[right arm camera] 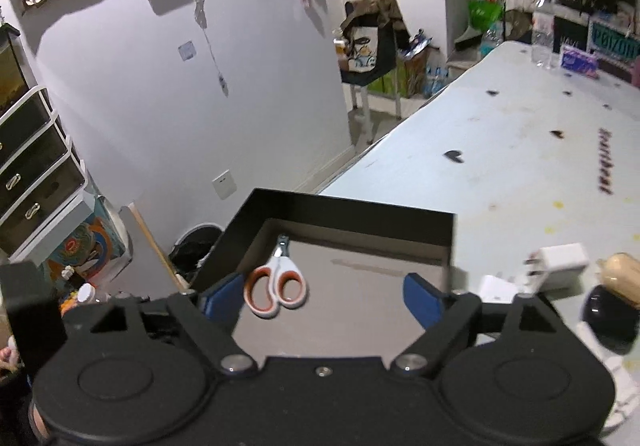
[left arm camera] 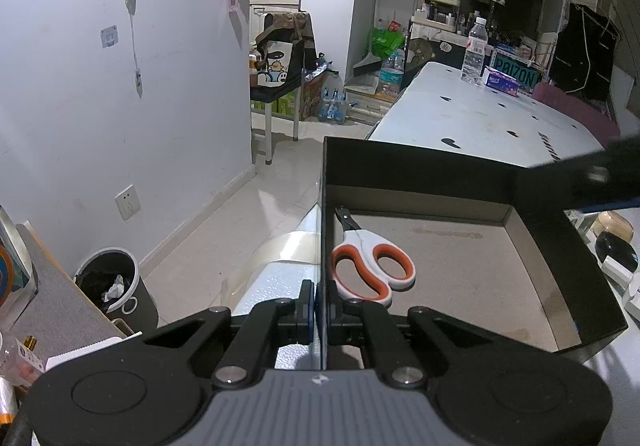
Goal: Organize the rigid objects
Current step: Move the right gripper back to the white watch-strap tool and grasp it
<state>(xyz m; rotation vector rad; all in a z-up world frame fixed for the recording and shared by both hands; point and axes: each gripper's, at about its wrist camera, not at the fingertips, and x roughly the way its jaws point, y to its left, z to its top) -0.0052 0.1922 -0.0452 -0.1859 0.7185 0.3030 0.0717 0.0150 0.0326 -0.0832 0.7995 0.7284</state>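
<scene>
Inside the black box (left arm camera: 560, 246), white-and-orange scissors (left arm camera: 372, 266) lie flat; left fingers clamp its wall, right fingers apart.

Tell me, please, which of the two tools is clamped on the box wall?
The left tool: it is shut on the near-left wall of the black box. The right tool stands open above the box with nothing between its pads.

A teal sign (left arm camera: 515, 75) at the far end of the surface (left arm camera: 480, 118) reads "POIZON" in pale capitals. A small speech bubble (left arm camera: 445, 46) beside it says "Hi". Black lettering printed on the surface itself is too blurred to read.
</scene>
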